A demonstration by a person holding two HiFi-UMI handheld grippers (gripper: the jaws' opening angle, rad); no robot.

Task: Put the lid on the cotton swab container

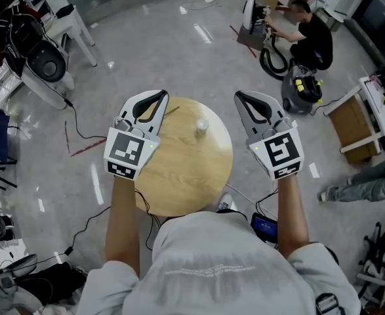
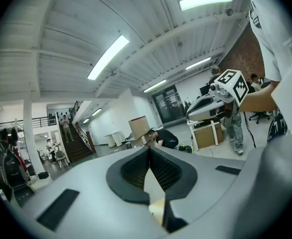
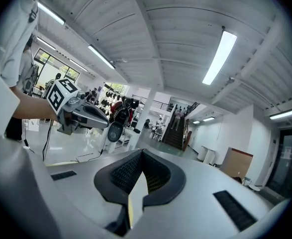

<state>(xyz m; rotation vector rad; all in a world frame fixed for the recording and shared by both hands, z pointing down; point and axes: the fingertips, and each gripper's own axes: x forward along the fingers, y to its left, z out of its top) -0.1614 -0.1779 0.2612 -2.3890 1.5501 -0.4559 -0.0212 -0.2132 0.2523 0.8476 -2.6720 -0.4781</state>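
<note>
Both grippers are empty. Left gripper (image 1: 160, 96): jaws closed tip to tip, nothing between them, and its own view confirms it. Right gripper (image 1: 239, 96): same, jaws pressed together on nothing. Both are held high and roughly level, one on each side of the light round wooden table (image 1: 185, 172), well above its top. Each gripper view shows only ceiling, room and the other gripper, no tabletop.

The small white round cotton swab container (image 1: 202, 126) stands upright on the far half of the table, between the two grippers in the head view, touched by neither. It's too small to tell whether the lid sits on it. No loose lid shows anywhere on the tabletop.

Judgement: either capping is finished or nothing has started. The absence of a loose lid leans me toward finished. If not, the next move calls for locating the lid, opening one gripper and coming down to pinch the lid by its rim. The other gripper should brace the container, which looks light and likely to tip.
</note>
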